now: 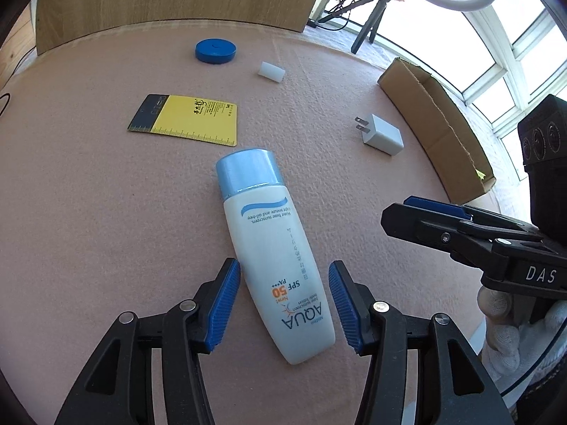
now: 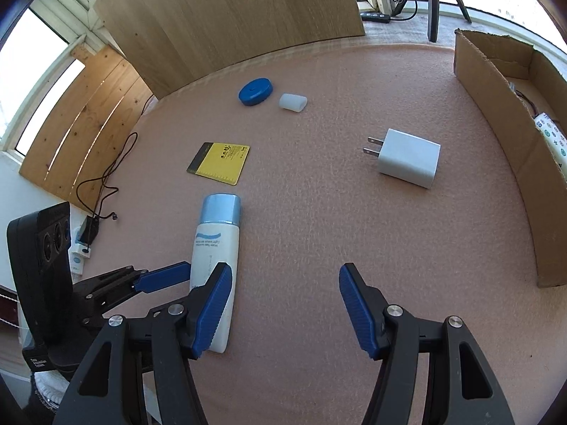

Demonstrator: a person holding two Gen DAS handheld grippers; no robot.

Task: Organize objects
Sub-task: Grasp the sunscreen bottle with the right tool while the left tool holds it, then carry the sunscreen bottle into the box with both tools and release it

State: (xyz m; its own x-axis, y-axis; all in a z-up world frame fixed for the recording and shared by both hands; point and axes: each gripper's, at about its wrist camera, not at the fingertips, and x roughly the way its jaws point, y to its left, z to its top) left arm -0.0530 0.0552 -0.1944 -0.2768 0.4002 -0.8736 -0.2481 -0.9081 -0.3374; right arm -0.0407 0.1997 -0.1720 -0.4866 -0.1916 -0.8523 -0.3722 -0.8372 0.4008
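A white sunscreen bottle point(image 1: 273, 248) with a light blue cap lies flat on the pink mat; it also shows in the right wrist view point(image 2: 214, 258). My left gripper point(image 1: 283, 304) is open, its blue pads on either side of the bottle's lower half, not touching it. My right gripper point(image 2: 285, 311) is open and empty over bare mat to the right of the bottle; it shows side-on in the left wrist view point(image 1: 425, 216). A white plug charger point(image 2: 407, 157), a yellow card point(image 2: 221, 163), a blue round lid point(image 2: 255, 91) and a small white piece point(image 2: 292, 102) lie farther out.
An open cardboard box point(image 2: 503, 113) stands along the mat's right edge with a patterned item inside. A wooden board point(image 2: 230, 17) stands upright at the back. A tripod and cables are behind the mat. A black cable hangs off the left side.
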